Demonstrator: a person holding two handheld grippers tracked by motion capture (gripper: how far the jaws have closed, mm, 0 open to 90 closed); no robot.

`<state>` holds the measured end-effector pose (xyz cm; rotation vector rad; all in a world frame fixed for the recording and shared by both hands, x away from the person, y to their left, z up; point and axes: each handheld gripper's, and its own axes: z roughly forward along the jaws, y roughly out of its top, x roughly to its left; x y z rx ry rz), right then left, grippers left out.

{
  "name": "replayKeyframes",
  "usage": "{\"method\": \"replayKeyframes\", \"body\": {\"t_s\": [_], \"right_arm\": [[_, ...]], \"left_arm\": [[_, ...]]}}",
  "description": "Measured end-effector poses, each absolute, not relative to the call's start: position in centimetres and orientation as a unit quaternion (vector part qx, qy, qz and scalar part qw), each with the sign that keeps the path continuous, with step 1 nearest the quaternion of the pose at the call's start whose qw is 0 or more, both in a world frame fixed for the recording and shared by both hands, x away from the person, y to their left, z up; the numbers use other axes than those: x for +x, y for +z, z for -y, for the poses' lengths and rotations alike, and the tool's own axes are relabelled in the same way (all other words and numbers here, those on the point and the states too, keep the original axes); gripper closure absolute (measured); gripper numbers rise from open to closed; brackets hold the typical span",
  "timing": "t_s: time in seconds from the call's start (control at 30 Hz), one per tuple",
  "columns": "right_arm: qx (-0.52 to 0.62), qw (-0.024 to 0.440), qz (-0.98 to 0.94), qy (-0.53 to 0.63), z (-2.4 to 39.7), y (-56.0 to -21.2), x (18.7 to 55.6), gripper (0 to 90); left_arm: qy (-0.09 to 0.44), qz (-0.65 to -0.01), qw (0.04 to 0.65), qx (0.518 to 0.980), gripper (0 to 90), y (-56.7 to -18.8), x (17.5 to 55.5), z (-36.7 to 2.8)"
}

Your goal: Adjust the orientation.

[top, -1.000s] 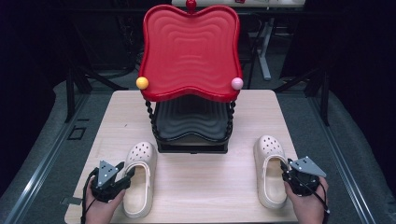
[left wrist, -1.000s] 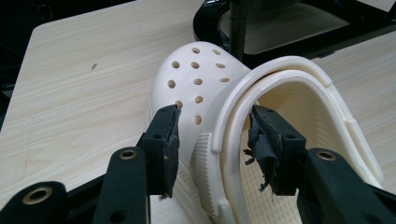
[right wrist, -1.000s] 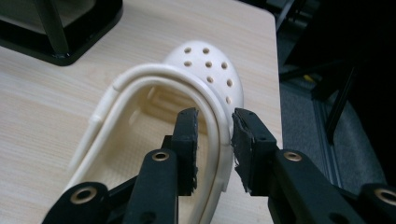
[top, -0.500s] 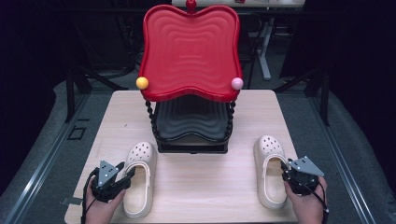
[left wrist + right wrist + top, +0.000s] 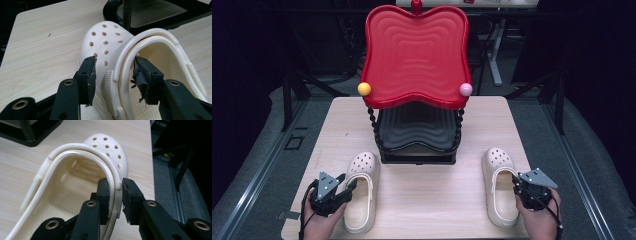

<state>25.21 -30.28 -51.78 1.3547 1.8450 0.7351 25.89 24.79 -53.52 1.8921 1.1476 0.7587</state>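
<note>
Two cream clogs with holes in the toes lie on the wooden table [image 5: 427, 210], toes pointing away. The left clog [image 5: 362, 190] [image 5: 105, 42] has its left side wall and folded strap between the jaws of my left gripper [image 5: 347, 186] [image 5: 113, 67], one pad outside and one inside, both pressing on it. My right gripper [image 5: 515, 184] [image 5: 115, 187] grips the right clog [image 5: 498, 175] [image 5: 110, 147] by its right side wall. Its jaws have just been closing on that wall, and the pads now touch it on both sides.
A two-tier rack stands at the middle back of the table: a red wavy top tray [image 5: 414, 55] with a yellow ball [image 5: 364, 88] and a pink ball [image 5: 466, 89], above a black lower tray [image 5: 417, 130]. The table edge lies close beside the right clog.
</note>
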Motion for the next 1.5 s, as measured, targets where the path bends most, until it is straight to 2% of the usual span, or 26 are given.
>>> {"method": "replayKeyframes", "body": {"t_s": [0.4,0.63,0.8,0.9,1.0,1.2,1.5], "right_arm": [[0.505,0.345,-0.731,0.304,25.1,-51.4,25.0,76.0],[0.516,0.341,-0.728,0.295,23.5,-51.8,25.1,74.8],[0.518,0.329,-0.726,0.310,23.7,-52.0,25.0,72.2],[0.503,0.326,-0.734,0.320,24.0,-52.0,24.8,67.4],[0.483,0.329,-0.744,0.323,24.1,-52.1,24.5,65.5],[0.490,0.316,-0.743,0.328,24.7,-52.6,24.8,66.1],[0.506,0.298,-0.730,0.350,25.2,-52.9,25.1,71.3]], "left_arm": [[0.300,-0.449,0.394,0.744,53.7,-53.4,25.8,-24.8],[0.300,-0.444,0.396,0.746,55.4,-53.3,25.8,-24.7],[0.306,-0.438,0.386,0.753,57.0,-53.3,25.7,-24.4],[0.311,-0.435,0.378,0.756,58.1,-53.4,25.7,-24.1],[0.309,-0.437,0.371,0.759,61.8,-53.4,25.8,-24.0],[0.315,-0.450,0.352,0.758,65.3,-53.3,25.6,-23.9],[0.293,-0.475,0.356,0.749,70.9,-53.6,25.9,-24.3]]}}
